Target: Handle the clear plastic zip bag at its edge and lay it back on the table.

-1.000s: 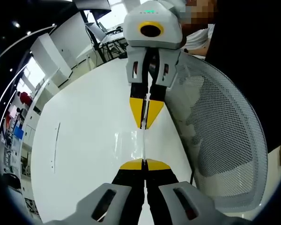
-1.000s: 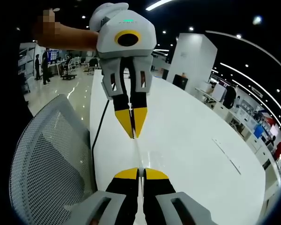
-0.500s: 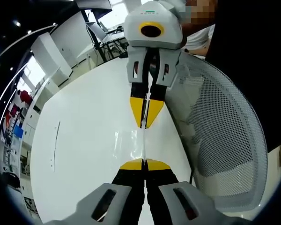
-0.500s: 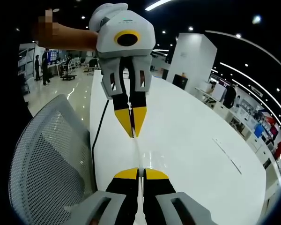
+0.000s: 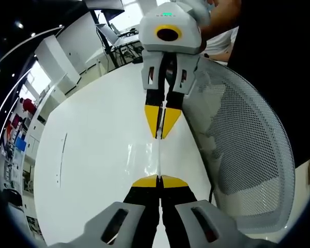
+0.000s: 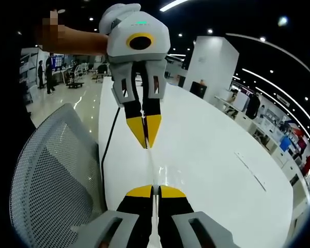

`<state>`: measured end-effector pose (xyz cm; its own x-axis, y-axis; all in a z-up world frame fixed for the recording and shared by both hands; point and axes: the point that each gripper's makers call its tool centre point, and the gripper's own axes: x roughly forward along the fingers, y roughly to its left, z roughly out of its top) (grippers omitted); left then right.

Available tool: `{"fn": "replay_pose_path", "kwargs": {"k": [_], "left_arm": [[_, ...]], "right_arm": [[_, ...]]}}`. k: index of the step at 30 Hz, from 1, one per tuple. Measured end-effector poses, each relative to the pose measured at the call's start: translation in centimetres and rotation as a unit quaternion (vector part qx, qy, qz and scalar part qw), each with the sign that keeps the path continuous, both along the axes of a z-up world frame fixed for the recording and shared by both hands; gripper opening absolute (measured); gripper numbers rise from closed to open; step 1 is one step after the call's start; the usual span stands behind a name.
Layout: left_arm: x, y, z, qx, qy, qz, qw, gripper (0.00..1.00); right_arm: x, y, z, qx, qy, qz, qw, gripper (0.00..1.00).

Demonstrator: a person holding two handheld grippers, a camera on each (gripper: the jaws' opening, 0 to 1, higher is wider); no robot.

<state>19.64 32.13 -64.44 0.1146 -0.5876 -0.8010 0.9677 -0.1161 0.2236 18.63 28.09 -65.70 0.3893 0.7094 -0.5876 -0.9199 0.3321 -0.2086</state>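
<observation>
A: What is seen in the left gripper view?

B: The left gripper [image 5: 159, 182] rises from 6 o'clock with its yellow-tipped jaws pressed together on one edge of the clear plastic zip bag [image 5: 159, 157]. The bag is seen edge-on as a thin, pale strip running toward 12 o'clock. Its far edge is pinched by the right gripper [image 5: 162, 135], which points down from 12 o'clock, jaws closed on the bag.

A: Where is the bag held?

B: It is stretched between the two grippers, above the white tabletop [image 5: 93, 155]. Whether it touches the surface cannot be told. A faint reflection is seen on the tabletop just at 9 o'clock of the strip.

A: And the right gripper view?

B: The same hold is shown from the other end. The right gripper [image 6: 155, 191] sits at 6 o'clock, clamped on the bag [image 6: 152, 165], and the left gripper [image 6: 145, 142] comes in from 12 o'clock, likewise clamped on it. A person's forearm [image 6: 80, 42] is seen behind it, at 11 o'clock.

A: What else is nearby?

B: A white mesh chair back [image 5: 243, 155] stands beside the tabletop, at 3 o'clock in the left gripper view. A dark cable [image 6: 107, 144] lies along the tabletop edge near it.
</observation>
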Motion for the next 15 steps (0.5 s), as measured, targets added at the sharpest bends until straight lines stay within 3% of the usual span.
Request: {"fn": "replay_pose_path", "kwargs": {"k": [15], "left_arm": [[0.19, 0.11, 0.11, -0.003, -0.001, 0.0, 1.0, 0.0]], "right_arm": [[0.15, -0.13, 0.04, 0.001, -0.002, -0.004, 1.0, 0.0]]}}
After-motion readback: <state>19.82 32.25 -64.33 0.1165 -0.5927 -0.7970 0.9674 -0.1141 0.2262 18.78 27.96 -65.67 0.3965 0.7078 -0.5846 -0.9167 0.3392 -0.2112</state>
